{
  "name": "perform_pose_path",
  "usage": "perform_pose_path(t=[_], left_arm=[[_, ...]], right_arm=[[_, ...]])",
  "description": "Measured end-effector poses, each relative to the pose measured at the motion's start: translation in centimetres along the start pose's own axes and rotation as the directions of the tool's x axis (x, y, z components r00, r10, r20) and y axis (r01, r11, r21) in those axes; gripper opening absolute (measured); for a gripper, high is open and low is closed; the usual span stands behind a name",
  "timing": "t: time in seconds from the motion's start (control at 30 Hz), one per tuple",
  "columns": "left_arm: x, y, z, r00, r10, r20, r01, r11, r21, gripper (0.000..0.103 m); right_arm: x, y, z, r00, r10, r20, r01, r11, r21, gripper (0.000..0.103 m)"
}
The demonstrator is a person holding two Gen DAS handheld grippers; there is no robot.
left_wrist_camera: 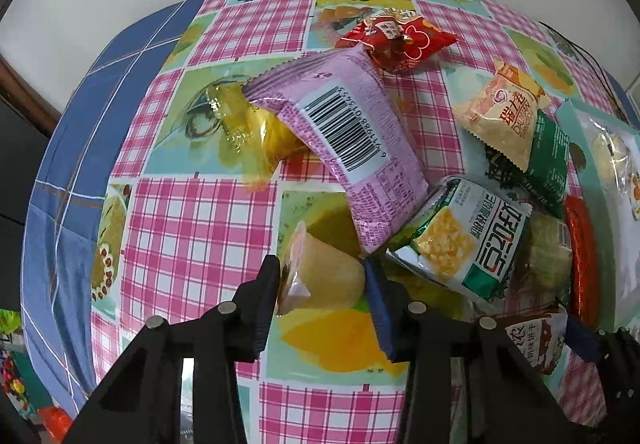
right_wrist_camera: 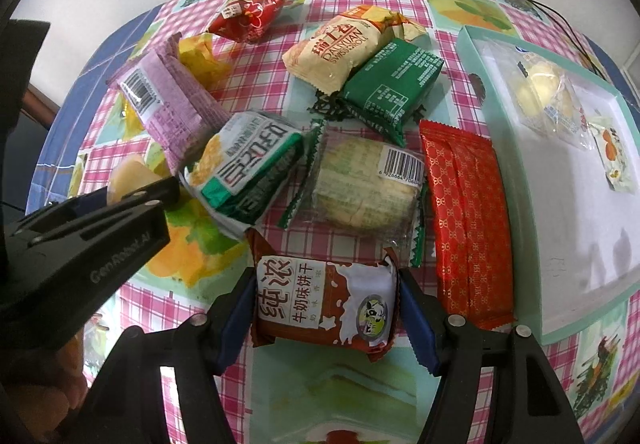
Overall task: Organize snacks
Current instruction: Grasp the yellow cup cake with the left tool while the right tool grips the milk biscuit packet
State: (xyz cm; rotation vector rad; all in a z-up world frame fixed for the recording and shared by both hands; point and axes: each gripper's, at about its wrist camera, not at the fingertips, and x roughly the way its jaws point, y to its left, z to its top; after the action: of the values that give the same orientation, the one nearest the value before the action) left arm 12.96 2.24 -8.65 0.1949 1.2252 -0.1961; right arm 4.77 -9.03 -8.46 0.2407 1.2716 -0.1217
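Left gripper [left_wrist_camera: 322, 282]: I've got the jaws pinched on a little jelly cup [left_wrist_camera: 320, 276], which sits low over the checked tablecloth [left_wrist_camera: 192, 228], just left of the pile.
Right gripper [right_wrist_camera: 326, 308]: clamped on the brown milk biscuit pack [right_wrist_camera: 324, 302] at the near edge of the heap, one finger on each short end.
Pile: purple pack [left_wrist_camera: 352, 148] leaning over a yellow wrapper [left_wrist_camera: 248, 132], green-and-white pack [right_wrist_camera: 248, 168] beside it, clear-wrapped round cake [right_wrist_camera: 364, 184] in the middle, red candy bag [right_wrist_camera: 248, 18] at the back.
Right side: long red packet [right_wrist_camera: 464, 228] lying alongside the mint tray [right_wrist_camera: 516, 180].
Tray: on my right, with a clear-bagged pastry [right_wrist_camera: 540, 88] inside.
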Motion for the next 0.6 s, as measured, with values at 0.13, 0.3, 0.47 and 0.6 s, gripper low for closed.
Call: perform_pose_path(t=[0.13,0.3,0.47,0.6], left_arm=[[0.1,0.5,-0.1,0.999,-0.030,-0.033,0.028,0.999,-0.039,0.043],[0.0,1.9,-0.1,0.994,-0.090,-0.062,0.082,0.990,-0.112,0.043],[-0.4,2.9,-0.3,0.992,-0.098,-0.073,0.086,0.984,-0.158,0.041],[-1.3,3.8,-0.2,0.990,-0.125,-0.058,0.112,0.975,-0.190,0.039]], right_arm=[[0.0,0.0,0.0,1.000,0.001,-0.002,-0.001,1.000,0.002,0.069],[-0.1,0.2,0.0,1.000,-0.003,-0.005,0.003,1.000,-0.006,0.068],[-0.9,0.2,0.1,1.000,0.021,0.005,-0.021,1.000,0.002,0.067],[-2.2,-0.1,0.4,0.999,0.040,0.031,-0.040,0.999,0.010,0.067]])
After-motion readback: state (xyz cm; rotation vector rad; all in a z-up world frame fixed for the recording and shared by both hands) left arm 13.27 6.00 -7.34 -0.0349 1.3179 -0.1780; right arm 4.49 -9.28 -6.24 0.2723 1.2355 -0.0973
